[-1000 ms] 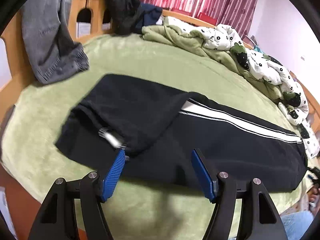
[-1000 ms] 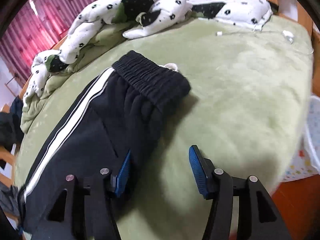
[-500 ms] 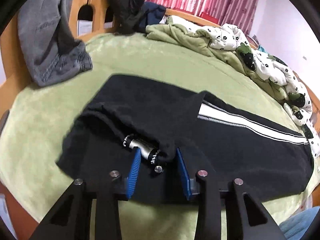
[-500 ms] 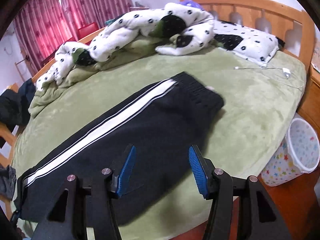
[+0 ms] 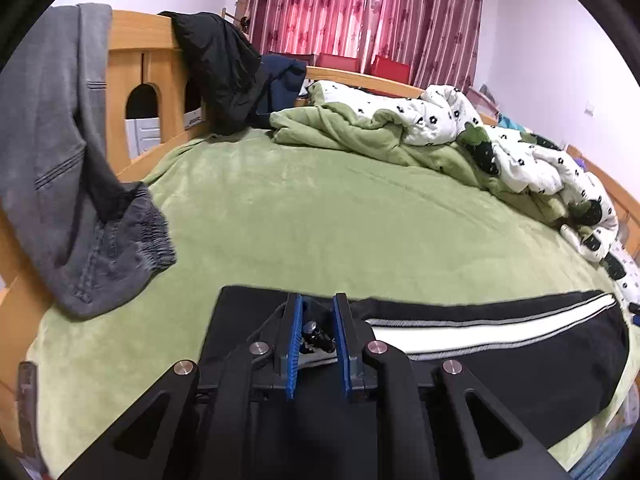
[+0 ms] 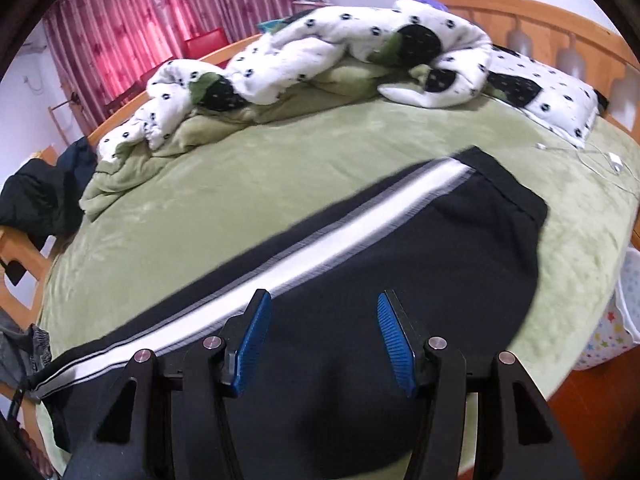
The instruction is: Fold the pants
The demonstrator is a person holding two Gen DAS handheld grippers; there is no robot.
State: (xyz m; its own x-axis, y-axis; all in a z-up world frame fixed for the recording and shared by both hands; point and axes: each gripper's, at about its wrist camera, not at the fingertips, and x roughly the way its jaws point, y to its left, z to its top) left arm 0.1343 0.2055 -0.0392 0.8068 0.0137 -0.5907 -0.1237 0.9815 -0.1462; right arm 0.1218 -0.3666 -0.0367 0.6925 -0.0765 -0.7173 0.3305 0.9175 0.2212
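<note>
left tongs (image 5: 316,334) hide the pants' (image 5: 500,364) cuff.

Your black pants (image 6: 360,248), white stripe down the side, lie stretched flat lengthwise across the green bed (image 6: 260,160).

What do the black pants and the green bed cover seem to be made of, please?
Pants: probably matte knit jersey, like track pants, with a smooth woven-looking white side stripe. Bed cover: likely plush fleece or velour; its short nap shows light and dark brushed patches.
</note>
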